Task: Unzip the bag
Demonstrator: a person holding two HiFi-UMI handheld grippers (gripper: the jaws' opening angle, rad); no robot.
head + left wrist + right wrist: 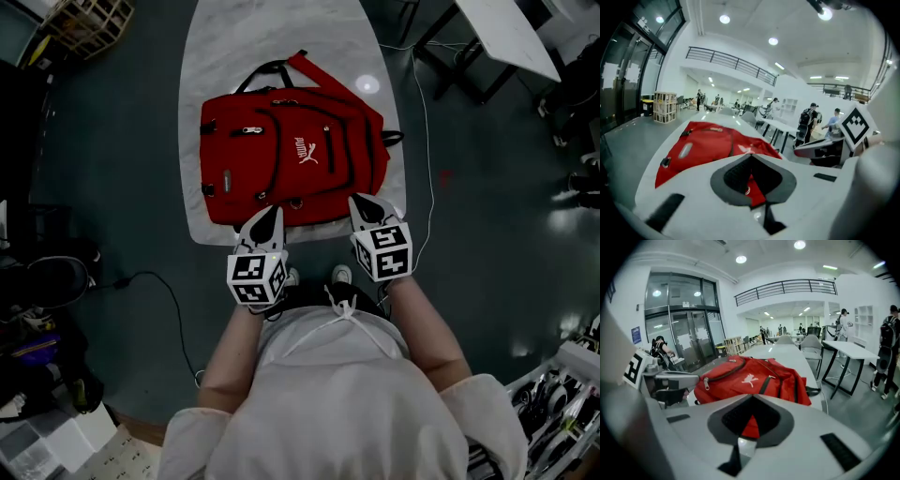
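Beside the table [217, 66], a cable [427, 131] trails past the bag [291, 155].

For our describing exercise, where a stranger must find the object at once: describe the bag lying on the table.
Look for the pale, rounded table that stands on the dark floor. A backpack lies flat on its near end, front side up. It is the only thing on the tabletop, bright red, with a white Puma logo and dark zip lines.
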